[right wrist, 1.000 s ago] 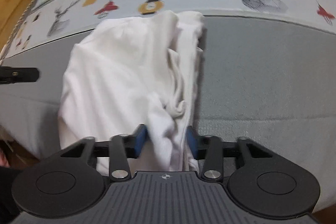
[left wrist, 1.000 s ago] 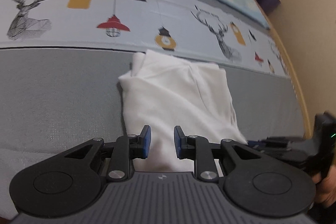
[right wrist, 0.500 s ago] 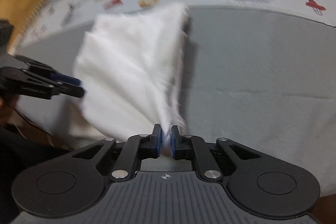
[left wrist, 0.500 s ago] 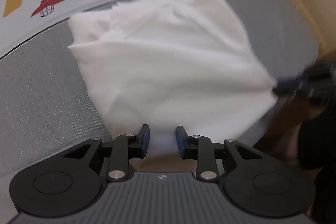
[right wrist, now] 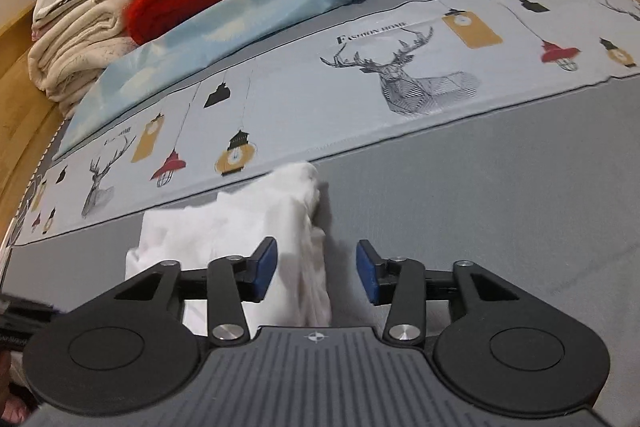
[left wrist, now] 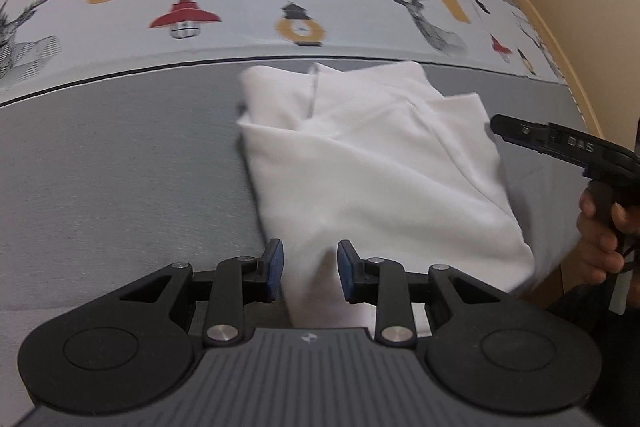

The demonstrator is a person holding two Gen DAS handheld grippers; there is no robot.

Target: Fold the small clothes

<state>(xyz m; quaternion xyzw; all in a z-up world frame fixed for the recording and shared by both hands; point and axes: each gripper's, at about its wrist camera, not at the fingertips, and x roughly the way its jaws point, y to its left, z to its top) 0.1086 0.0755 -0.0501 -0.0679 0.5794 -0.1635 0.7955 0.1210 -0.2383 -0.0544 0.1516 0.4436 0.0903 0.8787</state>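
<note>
We are holding the left gripper (left wrist: 310,271) with jaws apart around the white folded cotton garment (left wrist: 372,171). The right gripper (right wrist: 316,269), jaws just opened, is releasing it. A snagging pad could be undoing the loose, uneven fold lying near the grey bed's (left wrist: 120,167) front edge.
</note>
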